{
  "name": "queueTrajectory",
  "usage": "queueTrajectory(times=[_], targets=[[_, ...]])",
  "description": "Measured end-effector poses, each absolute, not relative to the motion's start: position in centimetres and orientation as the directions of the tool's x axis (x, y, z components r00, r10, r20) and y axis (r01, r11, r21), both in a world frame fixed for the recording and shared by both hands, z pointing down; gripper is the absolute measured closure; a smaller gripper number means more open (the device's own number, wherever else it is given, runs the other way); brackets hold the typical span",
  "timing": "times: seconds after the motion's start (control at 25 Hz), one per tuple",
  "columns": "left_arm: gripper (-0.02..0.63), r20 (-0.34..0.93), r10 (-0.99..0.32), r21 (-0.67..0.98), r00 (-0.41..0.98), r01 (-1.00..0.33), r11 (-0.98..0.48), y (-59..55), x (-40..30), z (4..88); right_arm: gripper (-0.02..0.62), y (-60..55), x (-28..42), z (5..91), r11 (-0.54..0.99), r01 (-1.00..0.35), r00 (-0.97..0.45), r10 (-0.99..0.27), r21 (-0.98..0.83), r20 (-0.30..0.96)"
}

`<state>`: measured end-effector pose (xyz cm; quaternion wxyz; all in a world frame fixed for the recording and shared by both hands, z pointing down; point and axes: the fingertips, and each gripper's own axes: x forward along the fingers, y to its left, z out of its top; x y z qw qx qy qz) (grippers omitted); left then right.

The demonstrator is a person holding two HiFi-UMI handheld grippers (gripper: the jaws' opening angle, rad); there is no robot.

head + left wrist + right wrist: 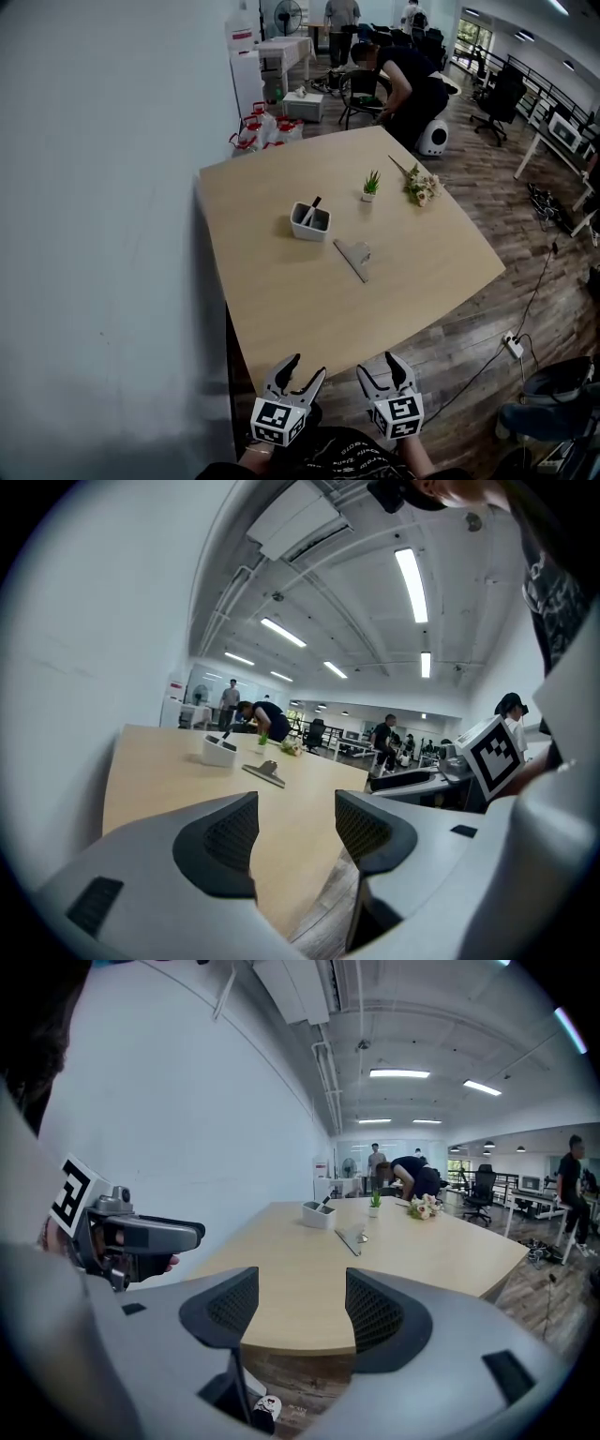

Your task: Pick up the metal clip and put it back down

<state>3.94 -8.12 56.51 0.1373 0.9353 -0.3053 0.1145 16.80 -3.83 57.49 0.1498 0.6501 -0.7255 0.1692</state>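
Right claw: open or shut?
Open: on the right claw the jaws stand apart, nothing between; the table shows through the gap.

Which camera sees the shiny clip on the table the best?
The head view. It looks down on the clip, so its whole outline shows against the table. The left gripper view shows the clip only small, low and nearly edge-on, far across the table. The right gripper view shows it just as small and flat.
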Motion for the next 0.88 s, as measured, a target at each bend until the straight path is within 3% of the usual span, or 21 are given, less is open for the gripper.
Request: queueTrajectory(times=[0.36,0.88], targets=[[0.359,0.290,-0.506,0.192,0.812,-0.568,-0.800,-15.9,4.2,56.7,0.304,-9.9,16.0,58.5,0.076,-0.996,-0.089,-0.871,-0.047,0.483],[0.359,0.316,-0.464,0.219,0.828,-0.539,-0.813,-18.7,3.6,57.7,0.304,-12.9,14.6,58.2,0.058,-0.996,-0.083,-0.860,-0.065,0.503]])
